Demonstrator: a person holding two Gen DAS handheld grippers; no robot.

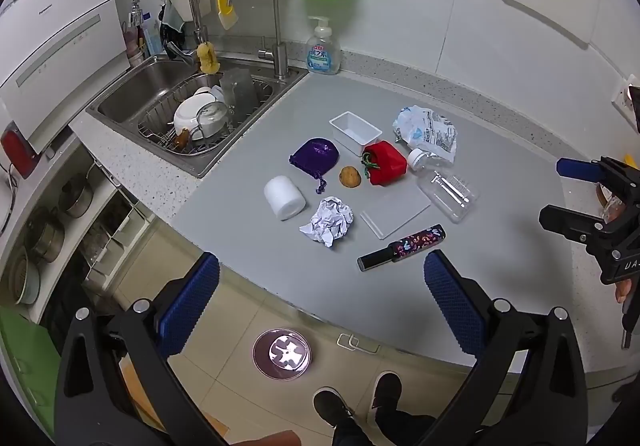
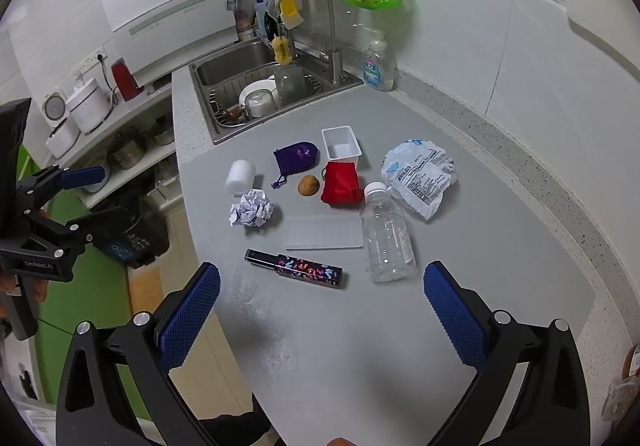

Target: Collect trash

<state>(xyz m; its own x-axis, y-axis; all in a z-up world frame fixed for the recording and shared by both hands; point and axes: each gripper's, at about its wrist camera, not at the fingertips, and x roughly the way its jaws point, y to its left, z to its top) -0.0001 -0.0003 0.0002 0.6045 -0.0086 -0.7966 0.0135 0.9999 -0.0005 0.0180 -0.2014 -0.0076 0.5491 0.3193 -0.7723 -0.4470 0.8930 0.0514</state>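
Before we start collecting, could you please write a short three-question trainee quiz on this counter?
1. True or false: the clear plastic bottle stands upright.
2. Which lies nearest the crumpled paper ball? A) soap dispenser B) white foam cylinder C) crumpled plastic bag
3. Fill in: the left tongs and right tongs are both ____.

Key: 1 false, it lies on its side; 2 B; 3 open, holding nothing.
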